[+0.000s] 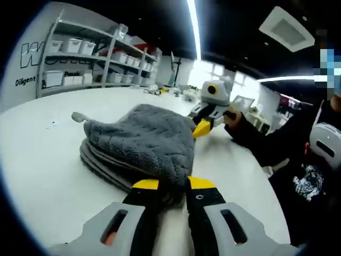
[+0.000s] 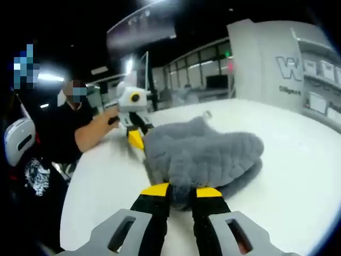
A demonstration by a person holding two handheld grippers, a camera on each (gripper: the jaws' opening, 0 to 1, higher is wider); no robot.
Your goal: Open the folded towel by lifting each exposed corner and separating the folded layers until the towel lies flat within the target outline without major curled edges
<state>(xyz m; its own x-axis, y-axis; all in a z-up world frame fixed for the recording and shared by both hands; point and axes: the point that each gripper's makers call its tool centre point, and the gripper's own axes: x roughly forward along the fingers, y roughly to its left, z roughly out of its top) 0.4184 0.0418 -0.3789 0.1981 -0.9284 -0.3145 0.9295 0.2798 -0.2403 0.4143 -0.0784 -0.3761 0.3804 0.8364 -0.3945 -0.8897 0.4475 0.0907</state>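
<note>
White tabletop [image 1: 42, 160] carried the folded grey towel [image 1: 144, 141], which sat bunched in thick layers near its middle, not yet opened. Nearest the towel's one end, the left gripper [image 1: 173, 184] had its yellow-tipped jaws set close together with a fold of towel edge between them, apparently pinching it so that layer could be lifted. At the towel's opposite end, the right gripper [image 2: 181, 190] did likewise, its jaws nearly closed on the plush edge. Each gripper also appeared from the other's side, reaching in low and roughly level with the tabletop, held by the person's hand [image 1: 232, 118] with the forearm stretched forward. Judging by this, both ends were gripped so the layers could be drawn apart. Beyond the towel stood storage shelves [image 1: 85, 53] with white bins.
</note>
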